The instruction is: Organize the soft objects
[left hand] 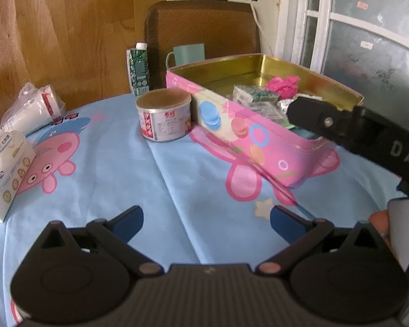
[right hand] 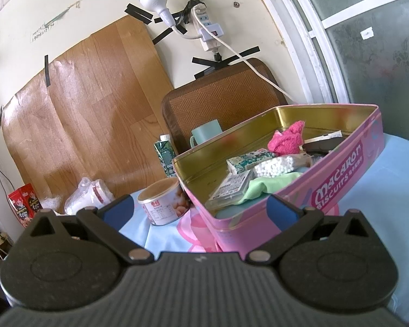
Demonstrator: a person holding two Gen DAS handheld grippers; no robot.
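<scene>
Both grippers, left (left hand: 205, 219) and right (right hand: 200, 209), gape wide and empty; the pink biscuit tin (right hand: 338, 188) of soft items sits just beyond the right jaws.

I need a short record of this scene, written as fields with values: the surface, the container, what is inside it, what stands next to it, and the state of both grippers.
surface: blue cartoon tablecloth
container: open pink biscuit tin, gold inside
inside tin: pink fuzzy cloth, green cloth, bag of white pellets, small packets
beside tin: food can, upright
left gripper: open, empty
right gripper: open, empty
</scene>
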